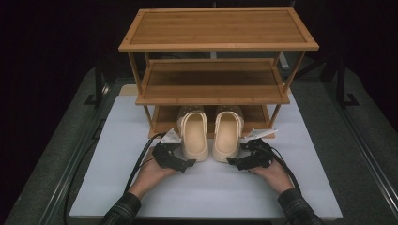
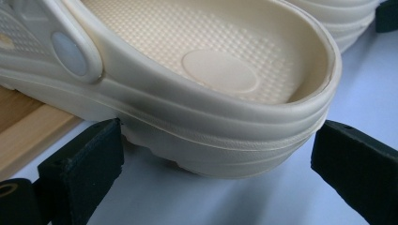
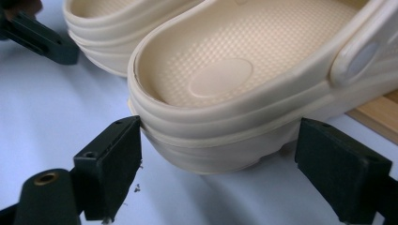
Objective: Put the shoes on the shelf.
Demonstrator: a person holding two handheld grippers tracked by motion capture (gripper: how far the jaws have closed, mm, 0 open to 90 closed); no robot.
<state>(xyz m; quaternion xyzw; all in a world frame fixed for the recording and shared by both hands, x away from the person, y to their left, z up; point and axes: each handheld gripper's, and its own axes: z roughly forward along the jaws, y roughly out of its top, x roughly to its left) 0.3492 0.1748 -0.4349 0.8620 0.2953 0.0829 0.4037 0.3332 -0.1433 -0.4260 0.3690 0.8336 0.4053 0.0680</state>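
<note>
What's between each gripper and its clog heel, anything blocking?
Nothing visible. The left gripper has its open jaws either side of the left clog heel; the right gripper likewise straddles the right clog heel. Only bare white mat lies beneath.

Two cream-beige clogs: left clog (image 1: 194, 136) and right clog (image 1: 227, 135), footbeds dimpled in a fine dot grid around a smooth oval, sides ribbed, pale round strap rivet (image 2: 70, 53). Honey-brown bamboo rack (image 1: 218, 28), fine straight grain. White table mat (image 1: 117, 140). Matte black left gripper (image 1: 185, 165) and right gripper (image 1: 233, 162). Dark plaid sleeves (image 1: 123, 210).
</note>
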